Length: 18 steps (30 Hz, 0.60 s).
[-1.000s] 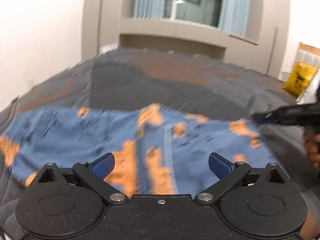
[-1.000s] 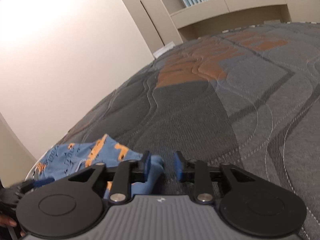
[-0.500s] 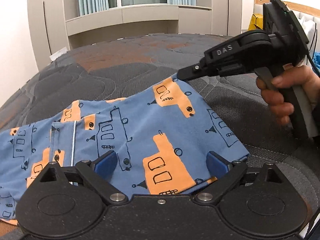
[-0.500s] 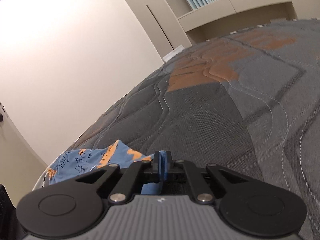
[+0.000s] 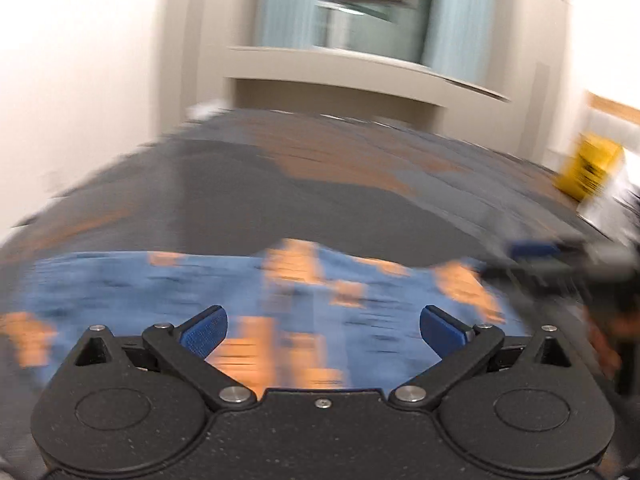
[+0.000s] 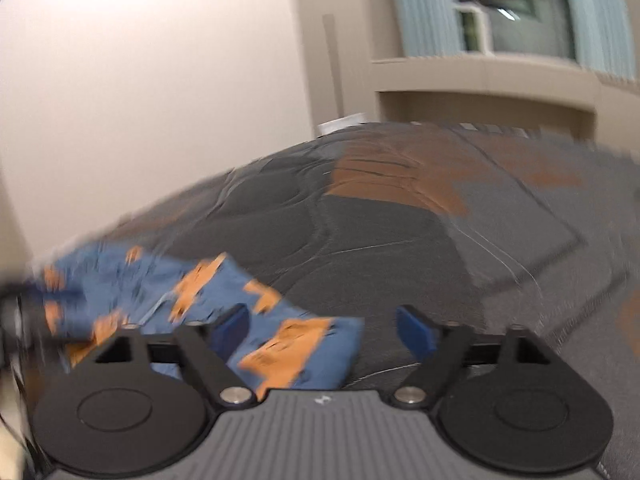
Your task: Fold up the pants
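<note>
Blue pants with orange printed shapes [image 5: 312, 304] lie spread on the dark quilted bed [image 5: 248, 192]. My left gripper [image 5: 323, 326] is open and empty, above the pants' near edge. In the right wrist view the pants [image 6: 208, 304] lie at the lower left, with a corner under my open, empty right gripper [image 6: 323, 330]. The right gripper also shows blurred at the right edge of the left wrist view [image 5: 560, 256], beside the pants' right end. Both views are motion-blurred.
The grey and orange quilted bed [image 6: 440, 232] stretches far and right. A white wall [image 6: 160, 80] is on the left, a beige ledge and curtained window [image 5: 360, 20] behind the bed. A yellow bag [image 5: 592, 172] sits at the far right.
My right gripper was shut on the pants' corner and has opened, letting it go. Both grippers are moving fast; the left view has swung away from its close look at the pants.
</note>
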### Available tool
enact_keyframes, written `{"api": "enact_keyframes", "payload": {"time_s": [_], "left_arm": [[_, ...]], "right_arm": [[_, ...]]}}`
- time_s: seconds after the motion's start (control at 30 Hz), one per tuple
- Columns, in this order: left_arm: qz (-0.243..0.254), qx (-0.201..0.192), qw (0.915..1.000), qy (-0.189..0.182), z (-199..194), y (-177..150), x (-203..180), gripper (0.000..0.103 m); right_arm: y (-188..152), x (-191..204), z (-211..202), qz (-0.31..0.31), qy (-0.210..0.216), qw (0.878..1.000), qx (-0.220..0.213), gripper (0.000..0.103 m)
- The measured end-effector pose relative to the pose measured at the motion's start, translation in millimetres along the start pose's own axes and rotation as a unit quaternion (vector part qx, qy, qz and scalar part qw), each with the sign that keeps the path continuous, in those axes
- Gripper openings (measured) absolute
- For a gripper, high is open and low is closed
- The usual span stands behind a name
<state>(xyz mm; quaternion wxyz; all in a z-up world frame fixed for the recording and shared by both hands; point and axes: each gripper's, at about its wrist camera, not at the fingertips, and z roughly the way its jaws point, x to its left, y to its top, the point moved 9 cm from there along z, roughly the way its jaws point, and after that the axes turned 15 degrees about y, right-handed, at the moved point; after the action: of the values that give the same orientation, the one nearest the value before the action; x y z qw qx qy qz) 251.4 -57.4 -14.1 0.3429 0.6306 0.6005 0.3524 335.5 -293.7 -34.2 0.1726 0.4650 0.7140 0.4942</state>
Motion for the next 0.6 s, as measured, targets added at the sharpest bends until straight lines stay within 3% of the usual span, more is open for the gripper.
{"api": "enact_keyframes", "payload": {"time_s": [0.07,0.17,0.23,0.33,0.43,0.53,0.6], "left_arm": [[-0.027,-0.004,0.9982,0.054,-3,-1,45,0.102],[-0.073,0.005,0.9866,0.146,-3,-12,115,0.102],[-0.093,0.009,0.9796,0.178,-6,-20,146,0.102],[-0.12,0.023,0.9736,0.192,0,-31,179,0.102],[-0.135,0.038,0.9718,0.19,8,-36,192,0.102],[-0.144,0.039,0.9726,0.178,13,-37,196,0.102],[-0.147,0.039,0.9727,0.175,12,-41,199,0.102]], "right_arm": [[-10,21,19,-0.056,-0.027,0.997,0.037,0.088],[-24,29,43,-0.091,-0.063,0.99,0.086,0.088],[-21,30,47,-0.086,-0.08,0.99,0.082,0.089],[-3,43,44,-0.085,-0.086,0.991,0.059,0.09],[14,77,54,-0.105,-0.055,0.992,0.045,0.095],[15,113,79,-0.128,-0.013,0.99,0.06,0.096],[10,127,101,-0.147,-0.018,0.986,0.075,0.096]]}}
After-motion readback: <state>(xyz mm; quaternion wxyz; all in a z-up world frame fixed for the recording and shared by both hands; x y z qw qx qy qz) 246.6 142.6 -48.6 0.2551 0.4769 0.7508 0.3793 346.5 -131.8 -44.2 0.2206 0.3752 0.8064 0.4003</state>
